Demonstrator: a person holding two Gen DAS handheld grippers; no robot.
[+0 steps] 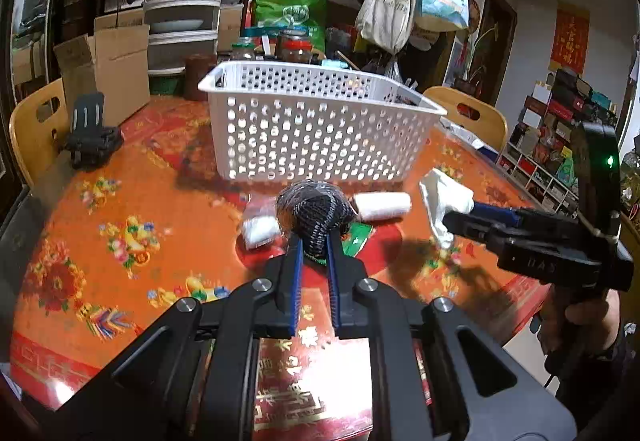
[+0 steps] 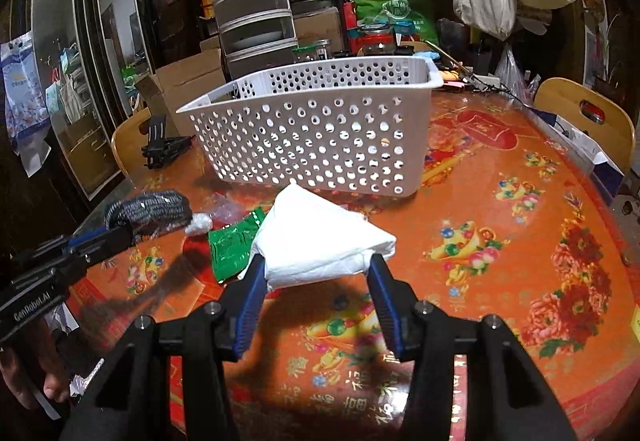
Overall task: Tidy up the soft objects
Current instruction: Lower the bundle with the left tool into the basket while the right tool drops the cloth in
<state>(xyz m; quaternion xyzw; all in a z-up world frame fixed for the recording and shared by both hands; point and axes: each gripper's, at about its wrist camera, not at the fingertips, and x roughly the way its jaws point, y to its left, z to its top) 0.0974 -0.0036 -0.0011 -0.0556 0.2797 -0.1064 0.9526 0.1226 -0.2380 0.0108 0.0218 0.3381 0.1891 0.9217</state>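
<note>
My left gripper [image 1: 314, 243] is shut on a dark knitted bundle [image 1: 314, 207] and holds it above the table, in front of the white perforated basket [image 1: 320, 125]. My right gripper [image 2: 318, 265] is shut on a folded white cloth [image 2: 320, 237], also held above the table before the basket [image 2: 316, 133]. In the left wrist view the right gripper [image 1: 452, 215] shows at the right with the cloth [image 1: 442, 199]. The knitted bundle [image 2: 150, 207] shows at the left of the right wrist view. A white roll [image 1: 384, 205], a small white packet [image 1: 260, 229] and a green packet [image 2: 232, 245] lie on the table.
The table has a red-orange flowered cover [image 1: 120, 233]. A black phone stand [image 1: 90, 137] sits at the left. Cardboard boxes [image 1: 112, 69], jars [image 1: 296, 47] and stacked drawers [image 1: 184, 1] crowd the far edge. Wooden chairs [image 2: 588, 117] stand around the table.
</note>
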